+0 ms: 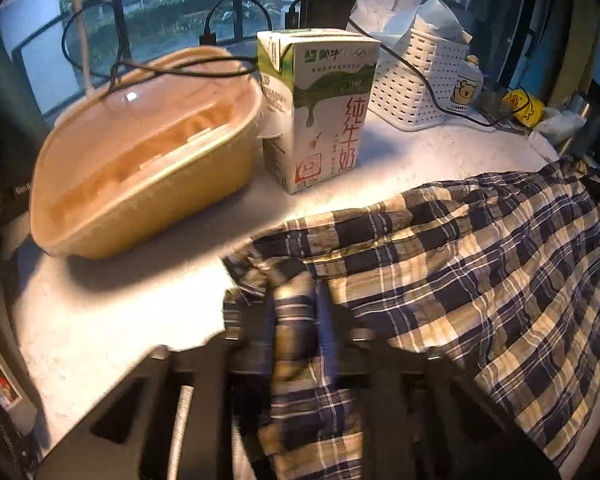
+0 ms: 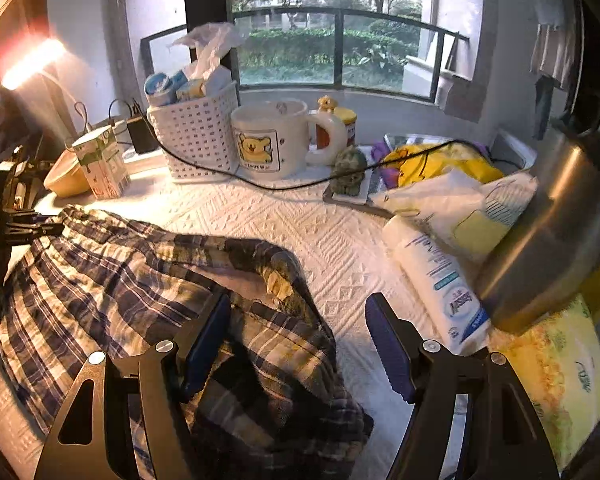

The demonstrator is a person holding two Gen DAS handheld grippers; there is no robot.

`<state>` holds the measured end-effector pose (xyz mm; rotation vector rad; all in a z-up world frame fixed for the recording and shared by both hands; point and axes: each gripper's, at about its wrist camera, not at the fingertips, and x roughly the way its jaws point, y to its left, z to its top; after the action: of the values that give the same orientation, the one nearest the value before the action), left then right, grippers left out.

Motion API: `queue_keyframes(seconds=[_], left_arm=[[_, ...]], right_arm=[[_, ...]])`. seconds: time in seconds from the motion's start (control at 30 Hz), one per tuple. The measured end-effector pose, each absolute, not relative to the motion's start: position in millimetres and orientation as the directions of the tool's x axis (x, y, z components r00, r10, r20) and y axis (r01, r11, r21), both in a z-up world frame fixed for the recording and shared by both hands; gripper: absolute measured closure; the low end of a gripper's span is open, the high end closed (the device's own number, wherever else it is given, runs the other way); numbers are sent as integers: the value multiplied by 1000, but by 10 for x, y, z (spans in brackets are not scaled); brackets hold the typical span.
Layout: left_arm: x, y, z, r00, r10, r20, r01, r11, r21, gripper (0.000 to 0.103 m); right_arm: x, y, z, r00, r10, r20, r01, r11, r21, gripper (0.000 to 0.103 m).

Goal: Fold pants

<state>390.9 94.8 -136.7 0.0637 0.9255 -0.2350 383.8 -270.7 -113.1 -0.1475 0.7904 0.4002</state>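
The plaid pants [image 1: 460,264] lie on a white textured cloth, navy, cream and tan checks. My left gripper [image 1: 296,320] is shut on a bunched corner of the pants at their left end and holds it lifted. In the right wrist view the pants [image 2: 140,280] spread from the left to the bottom centre. My right gripper [image 2: 298,340] is open, its jaws wide apart over the pants' right end, with cloth between and under them. The left gripper also shows in the right wrist view [image 2: 40,224], at the pants' far left edge.
A tan lidded food container [image 1: 140,160] and a milk carton [image 1: 320,112] stand behind the pants. A white basket [image 2: 196,136], a white mug [image 2: 272,136], a black cable [image 2: 300,184], tissue packs [image 2: 440,280] and a steel pot [image 2: 552,232] crowd the back and right.
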Motion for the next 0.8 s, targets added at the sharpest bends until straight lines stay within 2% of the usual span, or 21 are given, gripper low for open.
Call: queue_keyframes(seconds=[0.03,0.1,0.13,0.17,0.23,0.37,0.5,0.6,0.63,0.73,0.8], left_arm=[[3894,944,-1342,589,-172,-790,229,973,-41,96],[3849,962,-1238,640,-147,-754,206,978,-16,97],[3826,964,-1175,668,-128,-733,192,981,3,97],[3829,956,-1133,691,-105,-715,178,984,27,97],[3828,921,-1063,727,-57,-684,154,985,81,97],[3824,891,-953,775,-7,-632,118,984,134,97],[3927,1081,-1030,764,14,-645,62,994,95,97],[3998,1140,-1183,735,33,-677,31,996,82,97],[4022,1141,-1235,724,39,-689,27,996,85,93],[4075,1189,-1322,695,81,-715,-8,994,105,93],[4061,1243,-1264,688,79,-721,-17,996,92,82]], right_arm=[[3857,-2703,-1158,629,292,-720,-403,915,19,32],[3896,-2674,-1239,615,293,-732,-413,910,16,49],[3905,-2660,-1254,610,296,-735,-420,907,17,65],[3914,-2630,-1261,606,301,-736,-431,902,14,72],[3913,-2563,-1231,612,300,-732,-452,892,-12,80],[3946,-2437,-1073,640,285,-714,-472,878,-73,82],[4067,-2333,-1000,655,256,-711,-487,863,-138,84],[4263,-2291,-1060,636,271,-723,-501,857,-119,84],[4330,-2289,-1100,627,267,-732,-497,860,-113,84],[4533,-2265,-1279,591,226,-774,-481,870,-113,84],[4556,-2273,-1295,588,219,-779,-469,876,-108,84]])
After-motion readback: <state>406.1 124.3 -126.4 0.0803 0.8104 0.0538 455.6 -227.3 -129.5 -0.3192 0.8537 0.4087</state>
